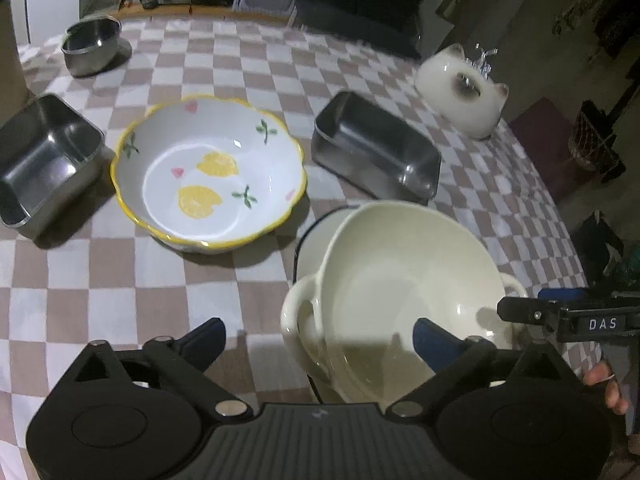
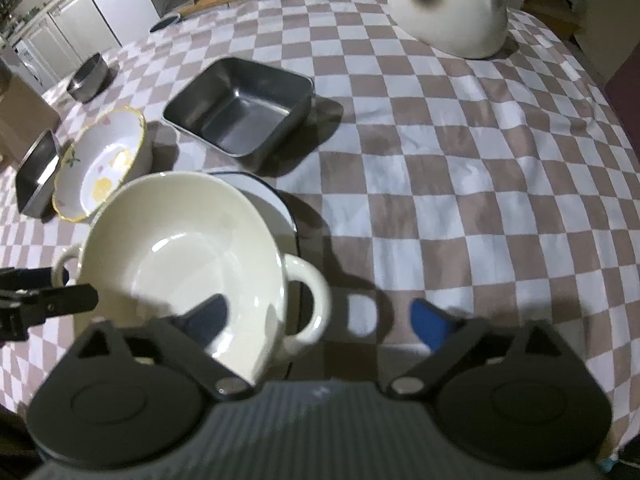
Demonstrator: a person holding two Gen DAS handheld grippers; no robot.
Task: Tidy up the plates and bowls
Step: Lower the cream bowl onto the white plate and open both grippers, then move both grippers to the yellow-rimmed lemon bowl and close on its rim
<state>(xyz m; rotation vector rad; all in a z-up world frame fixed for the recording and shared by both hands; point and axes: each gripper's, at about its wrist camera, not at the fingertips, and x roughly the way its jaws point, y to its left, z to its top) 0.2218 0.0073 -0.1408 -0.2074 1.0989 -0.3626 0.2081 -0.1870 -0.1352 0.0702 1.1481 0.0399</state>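
The cream two-handled bowl [image 1: 404, 292] is taken as the landmark. It is seen resting tilted on a white plate with a dark rim [image 1: 316, 232], not flat: its mouth is tipped up and toward the lemon-patterned bowl [image 1: 208, 172], which stands just beyond it on the checked tablecloth [image 1: 120, 280]. Its long axis is judged to run through the 2 loop handles, roughly across both wrist views.

The left gripper [image 1: 320, 340] is held with its jaws spread wide around the handle on that side; no pad is seen pressing on it. The right gripper [image 2: 320, 316] is likewise spread wide, one finger over the bowl's inside and the other out past the other handle, with nothing clamped. The bowl is thus borne by the plate alone.

The main risk is judged to be sliding or rocking: because the bowl is seated off-level on the plate's rim, a brush from either open finger on withdrawal could tip it or scrape it off the plate. A handle could also be snagged by a finger lifted carelessly. The 2 steel trays [image 1: 376, 152] [image 1: 44, 160] beyond the cream bowl are near enough to be struck if it slides.
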